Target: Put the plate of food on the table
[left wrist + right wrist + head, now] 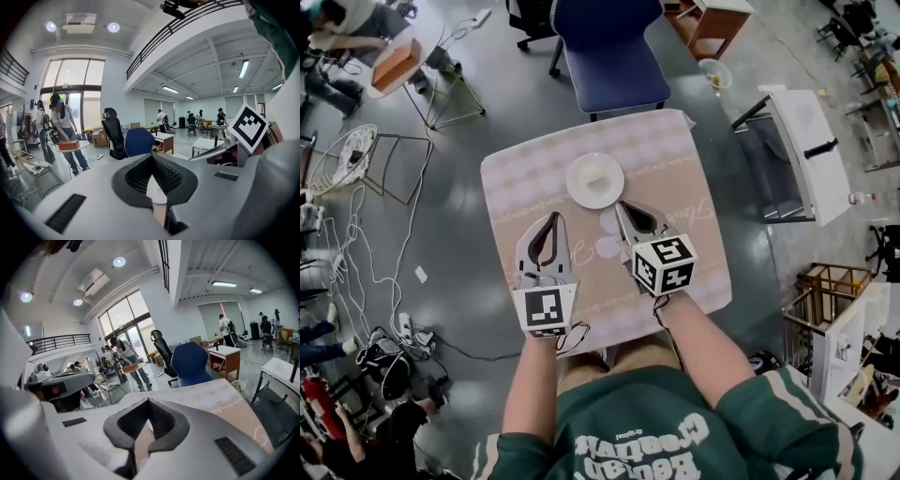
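Looks like this one's basically done: the plate (595, 180) sits flat on the counter (516, 178), around the middle, with pale food on it that I can't identify. Both tongs are on the person's side of the plate, not touching it. The left tongs (552, 217) are a bit off from the plate, and the right tongs (622, 204) are just beside its rim. Both are closed tip to tip with nothing in them. I'd say all that's left is pulling the hands away.
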### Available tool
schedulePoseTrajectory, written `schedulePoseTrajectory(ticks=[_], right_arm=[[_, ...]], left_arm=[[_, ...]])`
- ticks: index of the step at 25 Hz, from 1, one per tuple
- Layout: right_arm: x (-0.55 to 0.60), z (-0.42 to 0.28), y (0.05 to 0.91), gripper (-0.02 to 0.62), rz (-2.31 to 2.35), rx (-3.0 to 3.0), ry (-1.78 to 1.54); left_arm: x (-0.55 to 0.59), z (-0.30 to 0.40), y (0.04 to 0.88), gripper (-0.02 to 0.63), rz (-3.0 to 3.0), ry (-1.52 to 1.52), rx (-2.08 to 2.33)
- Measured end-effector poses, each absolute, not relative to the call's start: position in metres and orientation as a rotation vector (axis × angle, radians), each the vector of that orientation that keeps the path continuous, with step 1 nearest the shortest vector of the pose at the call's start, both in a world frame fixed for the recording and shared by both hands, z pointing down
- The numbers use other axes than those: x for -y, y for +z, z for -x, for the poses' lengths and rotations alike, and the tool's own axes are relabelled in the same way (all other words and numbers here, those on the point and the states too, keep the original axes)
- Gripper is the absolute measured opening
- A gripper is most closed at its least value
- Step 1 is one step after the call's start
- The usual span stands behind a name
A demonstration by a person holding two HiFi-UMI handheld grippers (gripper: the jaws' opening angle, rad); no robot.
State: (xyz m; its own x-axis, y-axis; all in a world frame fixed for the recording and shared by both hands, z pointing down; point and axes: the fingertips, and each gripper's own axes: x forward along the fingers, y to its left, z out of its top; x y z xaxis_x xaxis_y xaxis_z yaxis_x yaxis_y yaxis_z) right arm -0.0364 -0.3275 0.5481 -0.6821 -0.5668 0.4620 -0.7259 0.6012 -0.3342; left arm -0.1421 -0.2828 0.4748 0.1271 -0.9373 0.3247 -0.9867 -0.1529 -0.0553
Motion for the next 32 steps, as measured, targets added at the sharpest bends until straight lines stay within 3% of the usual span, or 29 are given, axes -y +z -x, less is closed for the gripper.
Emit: schedulePoseTrajectory(ticks=[19, 32], right_arm=[[0.216, 0.054, 0.413, 0.014, -1.034, 2.796, 0.195], [0.152, 0.039, 0.332, 0.014, -1.111, 2.840, 0.100]], left_arm=[[0.177, 0.138, 0.404, 0.009, -2.439, 0.372, 1.886], [0.120, 0.131, 0.336, 0.009, -2.559, 0.308, 1.847]])
